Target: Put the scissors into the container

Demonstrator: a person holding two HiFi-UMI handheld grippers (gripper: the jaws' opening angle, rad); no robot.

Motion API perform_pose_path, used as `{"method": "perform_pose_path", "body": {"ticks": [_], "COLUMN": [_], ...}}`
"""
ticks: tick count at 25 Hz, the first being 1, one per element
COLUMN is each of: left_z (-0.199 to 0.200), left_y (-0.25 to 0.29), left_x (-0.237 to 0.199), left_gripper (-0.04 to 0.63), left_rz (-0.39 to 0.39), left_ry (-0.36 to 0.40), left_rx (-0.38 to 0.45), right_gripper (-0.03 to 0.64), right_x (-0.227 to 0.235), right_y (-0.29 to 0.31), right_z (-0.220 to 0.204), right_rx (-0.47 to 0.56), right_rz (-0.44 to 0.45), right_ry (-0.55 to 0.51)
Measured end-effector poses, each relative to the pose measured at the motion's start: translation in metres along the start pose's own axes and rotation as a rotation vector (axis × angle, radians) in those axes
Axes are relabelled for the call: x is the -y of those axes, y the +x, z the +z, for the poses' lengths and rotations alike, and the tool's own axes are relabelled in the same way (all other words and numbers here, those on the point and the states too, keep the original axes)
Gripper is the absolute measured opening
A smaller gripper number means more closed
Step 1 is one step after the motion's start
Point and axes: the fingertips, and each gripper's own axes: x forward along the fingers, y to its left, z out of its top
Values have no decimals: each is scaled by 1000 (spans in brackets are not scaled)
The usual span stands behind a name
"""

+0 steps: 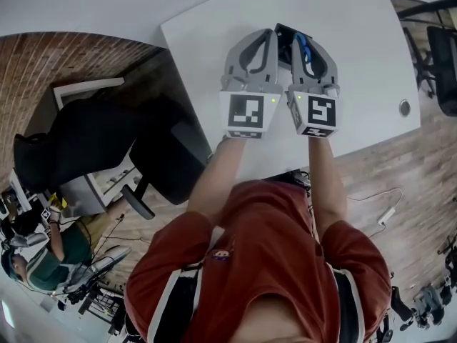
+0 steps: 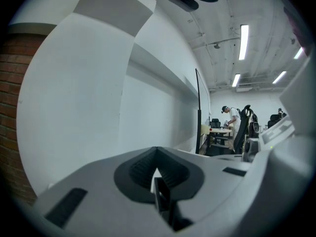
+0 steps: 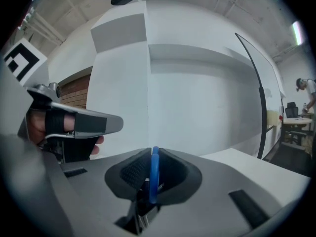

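Although the scissors were already gripped, they had not yet gone into the container. The right gripper was closed narrowly on their blue handle, which stood upright between its pads. The left gripper, just beside the right one, was clamped on a thin dark edge. This was apparently the container's wall, though the view was too tight to be sure. From above, the dark container sat at both grippers' tips, over a white table. What seemed left was lowering the scissors in and letting go.
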Motion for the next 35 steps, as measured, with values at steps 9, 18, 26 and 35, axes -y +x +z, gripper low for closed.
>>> {"method": "perform_pose_path", "body": {"ticks": [9, 18, 26, 35], "left_z": [-10, -16, -13, -13], "left_y": [-3, -5, -6, -10], "left_x": [-2, -5, -1, -2], "left_gripper": [14, 14, 14, 14], "left_rz": [7, 19, 16, 16], "left_ry": [-15, -26, -34, -33], "left_rx": [-12, -26, -21, -19], "right_gripper": [57, 67, 121, 169], "right_x": [-9, -2, -2, -6], "right_y": [12, 14, 12, 10], "right_z": [-19, -30, -36, -33], "right_rx": [-56, -100, -118, -108], "right_rz": [6, -24, -17, -5], "right_ry": [-6, -34, -20, -9]}}
